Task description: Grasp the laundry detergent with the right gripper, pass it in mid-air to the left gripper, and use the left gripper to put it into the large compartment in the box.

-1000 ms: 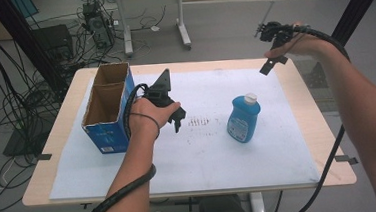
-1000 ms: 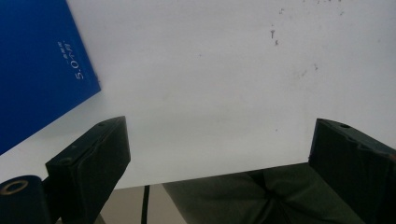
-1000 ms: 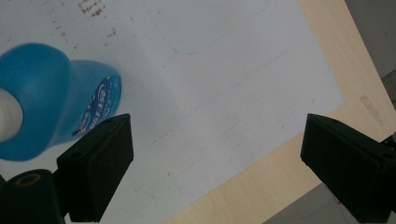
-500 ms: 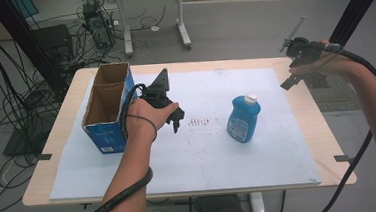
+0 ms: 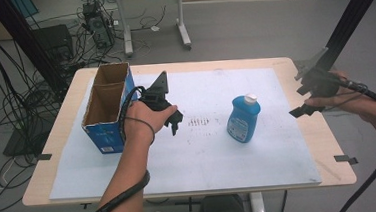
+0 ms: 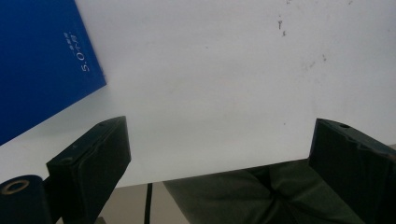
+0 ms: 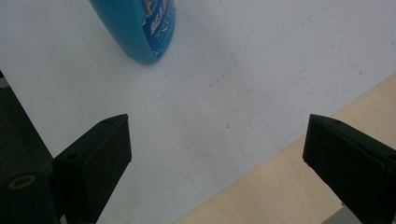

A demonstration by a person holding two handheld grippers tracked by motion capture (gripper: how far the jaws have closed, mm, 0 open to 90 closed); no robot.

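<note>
- A blue bottle (image 5: pixel 243 118) with a white cap stands upright on the white mat (image 5: pixel 280 159) at a work table, right of the mat's middle, with bare mat on every side of it.
- The right gripper (image 5: pixel 309 93) hangs over the table's right edge, its jaws spread wide with nothing between them. In the high view the bottle lies at about 9 o'clock from it, near but clearly apart.
- In the right gripper view, the bottle's rounded blue body (image 7: pixel 140 28) sits at roughly 11 o'clock beyond the open right gripper (image 7: pixel 217 140), off the line between the jaws rather than on it.
- The bottle's long axis runs straight up from the mat, cap on top, so a level approach from the side would likely meet the body across its width.
- The left gripper (image 5: pixel 173 121), held just beside an open-topped blue cardboard box (image 5: pixel 107 107), also has its jaws parted and empty. The bottle lies at about 3 o'clock from it.
- In the left gripper view, the left gripper (image 6: pixel 219 154) looks onto bare mat, with the box's blue wall (image 6: pixel 42 60) at 10 o'clock.
- The two grippers stand at much the same distance from the bottle in the high view, but the right gripper's jaws face nearer to it, so it looks the better placed. The next move probably calls for swinging those jaws leftward until the bottle sits between them.
</note>
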